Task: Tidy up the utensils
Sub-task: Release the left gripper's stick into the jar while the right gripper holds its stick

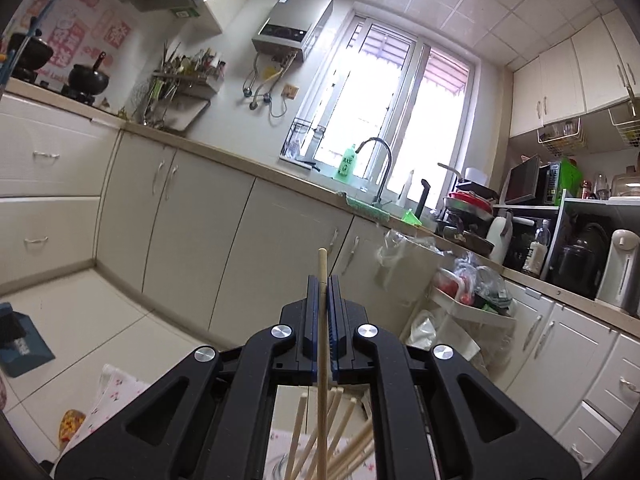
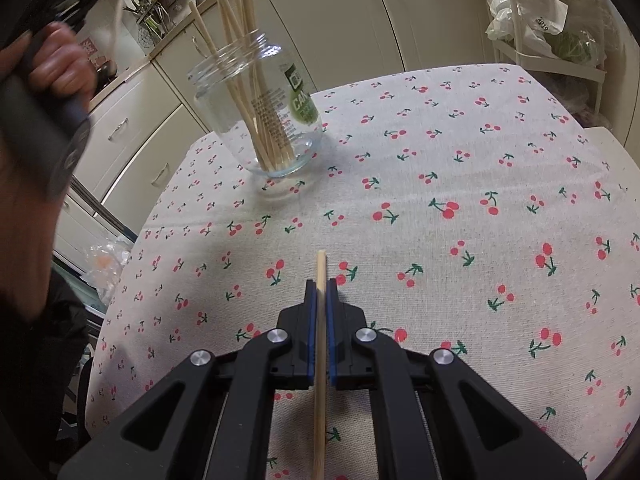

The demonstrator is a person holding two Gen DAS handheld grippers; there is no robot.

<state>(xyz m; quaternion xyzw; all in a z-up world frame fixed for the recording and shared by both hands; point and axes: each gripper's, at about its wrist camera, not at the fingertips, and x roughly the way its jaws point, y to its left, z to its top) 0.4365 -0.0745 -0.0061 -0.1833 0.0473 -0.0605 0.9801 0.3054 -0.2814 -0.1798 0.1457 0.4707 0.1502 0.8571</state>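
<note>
Currently both grippers carry one chopstick each. Right gripper [image 2: 320, 286]: jaws closed on a chopstick [image 2: 320, 360], which runs lengthwise between the blue pads, its tip poking out ahead, low over the cherry-print tablecloth [image 2: 460, 160] near the table's near edge. Left gripper [image 1: 323, 280]: jaws clamped on a second chopstick [image 1: 322, 344], held pointing up and out toward the kitchen cabinets.

Glass jar [image 2: 264, 112] stands toward the far left corner of the table, upright, already holding a loose fan of chopsticks [image 2: 240, 40] leaning in several directions. In the left wrist view those stick tops [image 1: 336, 432] show below and behind the jaws, so the left gripper looks to be above the jar. The person's left hand [image 2: 60, 68] shows at the far left of the right view, blurred.

Step in hand, as I judge it: drop each held stick into the jar.

How to do it well:
- Bring the stick near vertical over the mouth before lowering.
- Aim for a gap among the leaning sticks; striking one could tip the jar, which looks light.
- Release only once the lower end is well inside the rim.
- One gripper at a time; the mouth is narrow and crowded.
</note>
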